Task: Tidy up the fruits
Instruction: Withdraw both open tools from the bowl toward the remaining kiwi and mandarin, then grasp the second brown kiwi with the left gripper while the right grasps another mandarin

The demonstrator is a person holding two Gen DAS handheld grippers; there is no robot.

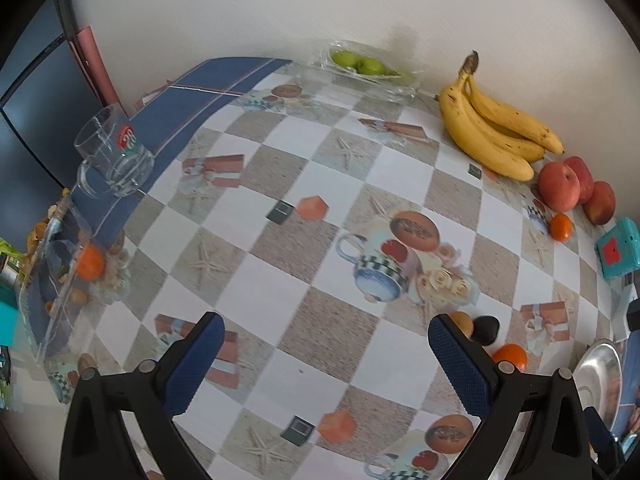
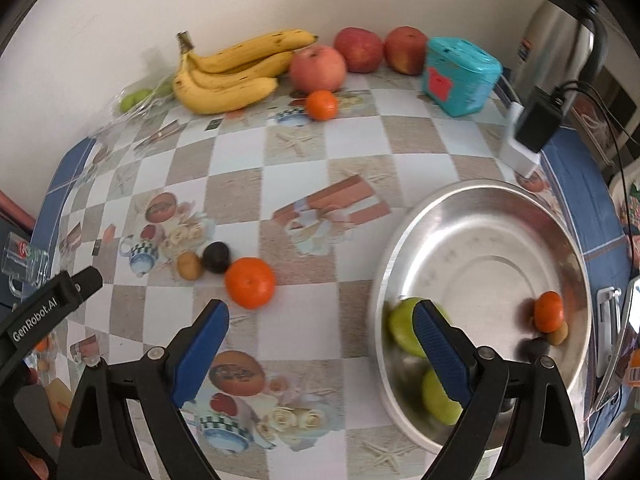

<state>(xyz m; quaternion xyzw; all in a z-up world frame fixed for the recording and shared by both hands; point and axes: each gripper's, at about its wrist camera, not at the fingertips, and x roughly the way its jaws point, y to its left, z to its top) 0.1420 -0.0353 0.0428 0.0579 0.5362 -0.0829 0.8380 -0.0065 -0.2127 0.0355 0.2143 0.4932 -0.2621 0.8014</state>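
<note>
since the steel bowl (image 2: 472, 216) on the right of the counter (image 2: 304, 160) already holds two green fruits (image 2: 402, 326), a small mandarin (image 2: 549, 311) and two smaller bits beside it, the step in hand looks like gathering the loose fruit into it. the banana bunch (image 2: 232, 72) and three red apples (image 2: 318, 68) lie along the back wall, well apart from the bowl, with another small mandarin (image 2: 322, 105) just in front of them. the nearest target is the big mandarin (image 2: 250, 282), just ahead of the right tool (image 2: 320, 334), whose fingers are spread wide with nothing between them. a dark plum-like fruit (image 2: 216, 257) touches it, and a small yellowish fruit (image 2: 189, 265) sits beside that. to do it well, i would centre the spread fingers over the mandarin alone, approach from the free near side so the dark fruit is not nudged away, and close gently, since it can roll. the left tool (image 1: 326, 344) is likewise spread and empty above the counter.
</note>
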